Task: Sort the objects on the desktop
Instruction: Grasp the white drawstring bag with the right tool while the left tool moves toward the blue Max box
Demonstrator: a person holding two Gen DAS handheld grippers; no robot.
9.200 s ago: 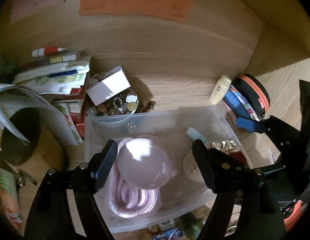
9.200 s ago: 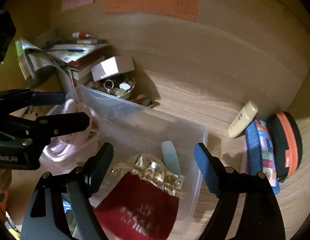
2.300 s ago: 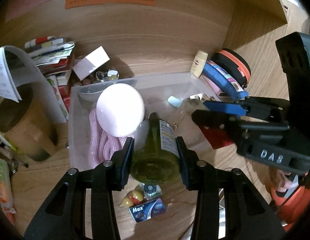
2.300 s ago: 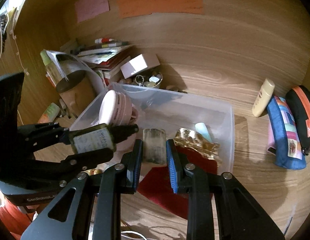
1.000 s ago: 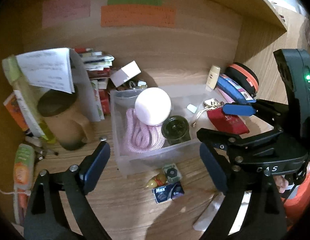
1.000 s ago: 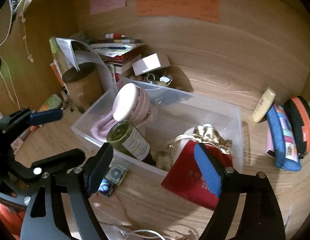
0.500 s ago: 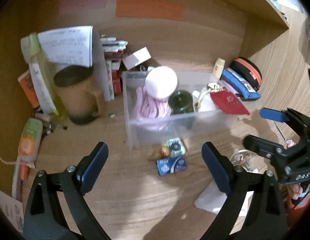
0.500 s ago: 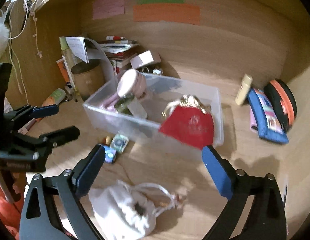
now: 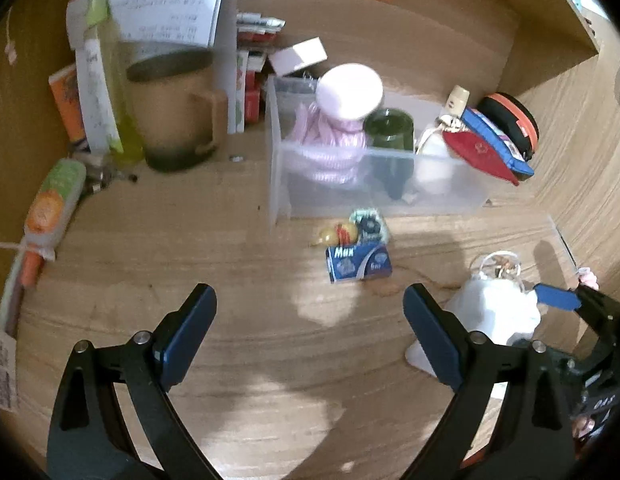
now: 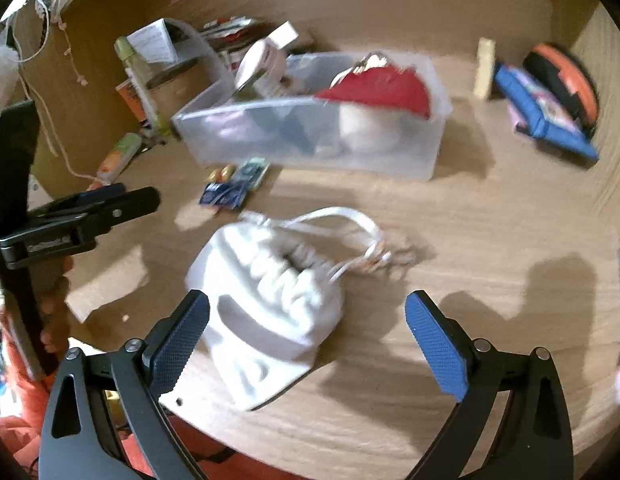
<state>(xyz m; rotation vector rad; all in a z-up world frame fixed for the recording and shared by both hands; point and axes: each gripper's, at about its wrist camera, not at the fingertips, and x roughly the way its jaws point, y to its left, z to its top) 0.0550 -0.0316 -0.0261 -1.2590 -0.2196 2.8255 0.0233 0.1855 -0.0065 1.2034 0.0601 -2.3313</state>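
A clear plastic bin (image 9: pixel 390 196) stands mid-desk holding a pink round lid (image 9: pixel 350 92), pink rope (image 9: pixel 330 152), a green bottle (image 9: pixel 390 128) and a red pouch (image 9: pixel 482 152). In front of it lie a blue box (image 9: pixel 358 266) and small packets (image 9: pixel 350 228). My left gripper (image 9: pixel 308 320) is open over bare desk, short of the blue box. My right gripper (image 10: pixel 308 316) is open above a white drawstring bag (image 10: pixel 270 300), which lies by its left finger and is not gripped. The bin (image 10: pixel 426 148) sits beyond the bag.
A brown mug (image 9: pixel 174 112), papers and books stand at the back left. An orange tube (image 9: pixel 50 200) lies at the left edge. A cream bottle (image 10: pixel 484 68), a blue case (image 10: pixel 546 120) and a black-orange case (image 10: pixel 562 76) sit at the back right.
Both grippers have drawn back from the bin and sunk toward the desk. The white bag has come under the right gripper, whose jaws stand wider than a second ago.
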